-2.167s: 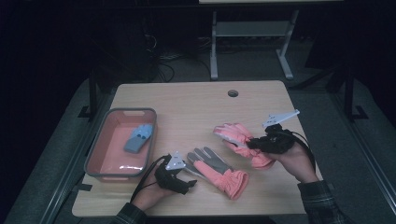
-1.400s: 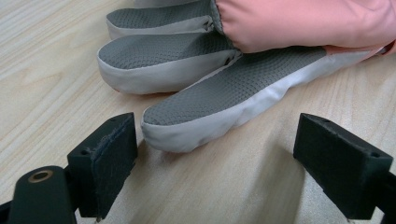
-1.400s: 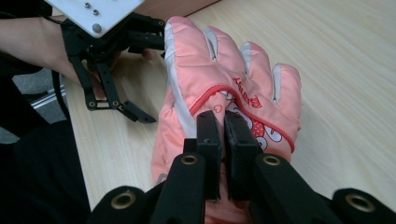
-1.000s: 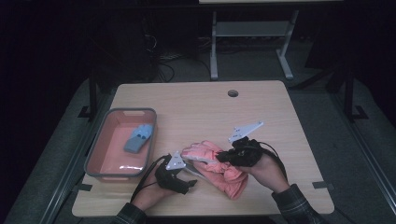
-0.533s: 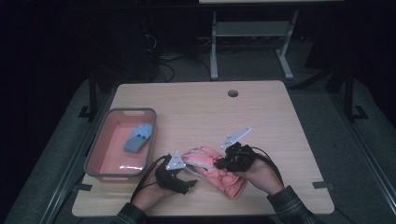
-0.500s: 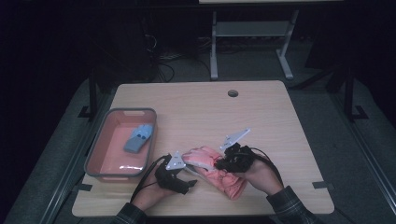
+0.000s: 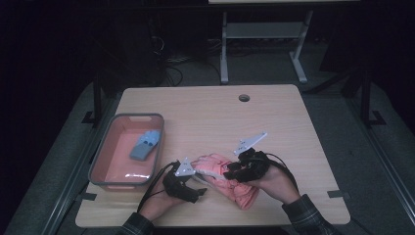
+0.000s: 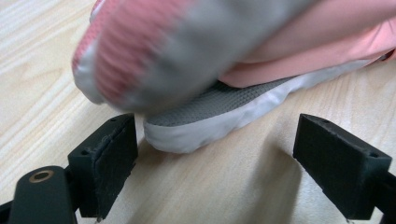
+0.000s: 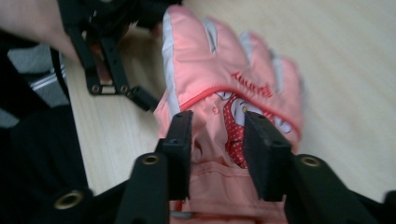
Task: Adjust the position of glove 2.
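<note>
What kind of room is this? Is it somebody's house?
Probably not a house; it looks more like a lab or workshop set up for recording. A plain wooden table stands on a dark floor with cables trailing behind it, and a person holds a gripper tool over pink gloves.

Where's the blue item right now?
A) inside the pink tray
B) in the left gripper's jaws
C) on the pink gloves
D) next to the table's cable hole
A: in the high view the blue item lies inside the pink tray at the table's left, apart from the pink gloves and both grippers.
</note>
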